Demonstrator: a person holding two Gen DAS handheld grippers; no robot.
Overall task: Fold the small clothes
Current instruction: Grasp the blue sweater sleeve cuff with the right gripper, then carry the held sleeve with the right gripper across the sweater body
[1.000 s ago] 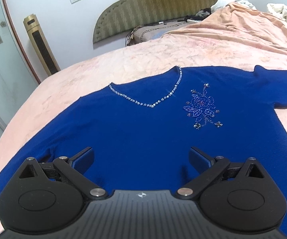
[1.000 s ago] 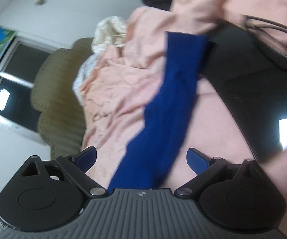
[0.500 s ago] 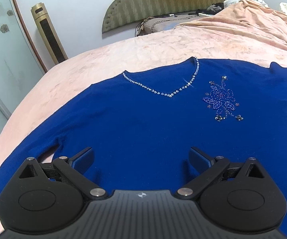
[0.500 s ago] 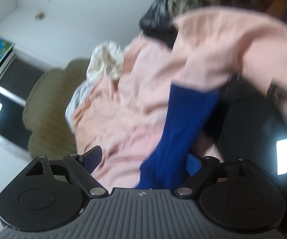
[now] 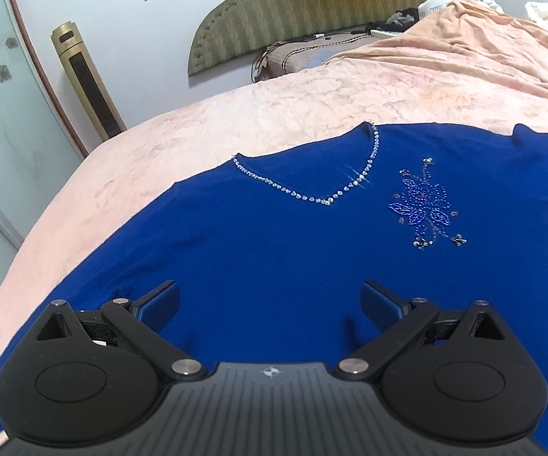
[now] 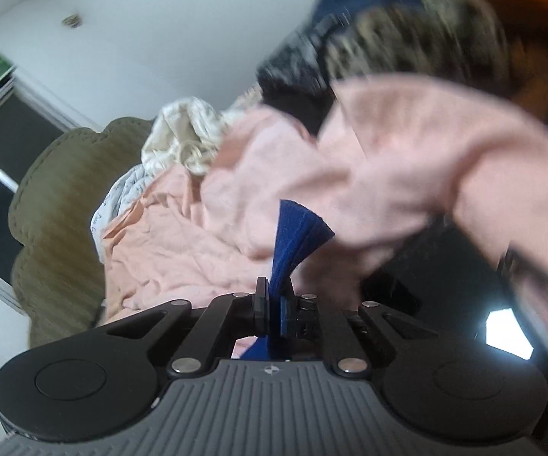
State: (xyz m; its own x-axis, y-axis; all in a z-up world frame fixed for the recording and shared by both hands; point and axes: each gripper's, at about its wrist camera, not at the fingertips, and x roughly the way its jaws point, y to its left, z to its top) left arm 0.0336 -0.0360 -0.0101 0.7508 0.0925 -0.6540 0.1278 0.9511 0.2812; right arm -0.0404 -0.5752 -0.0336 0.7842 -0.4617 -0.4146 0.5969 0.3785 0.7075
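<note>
Right gripper [image 6: 274, 304] was clenched on a narrow bunch of blue knit, the sleeve cuff [image 6: 296, 239] of the sweater, whose ribbed end fanned out just past the closed jaws. Beyond it lay rumpled pink bedding [image 6: 182, 243], a cream cloth bundle [image 6: 182, 133] and an olive headboard [image 6: 57, 197]; a blurred pink-sleeved arm [image 6: 426, 159] crossed the upper right of that view.

Left gripper [image 5: 270, 304] was released, its blue-padded fingers [image 5: 160, 304] spread wide and hovering over the lower body of the sweater [image 5: 274, 250], holding nothing. Whether its tips touched the fabric could not be told. The blue sweater was spread flat, front up, on the bed's pink cover [image 5: 312, 106]. Past the gripper, a V-shaped neckline trimmed with clear stones [image 5: 323, 190] sat near the middle, and a beaded flower [image 5: 424, 205] lay to its right on the chest. One sleeve ran off to the lower left, the other toward the right edge. Farther back were a brown pillow [image 5: 300, 57] and the olive headboard [image 5: 312, 7] against a white wall, with a gold tower fan [image 5: 87, 83] standing beside the bed at the left.
</note>
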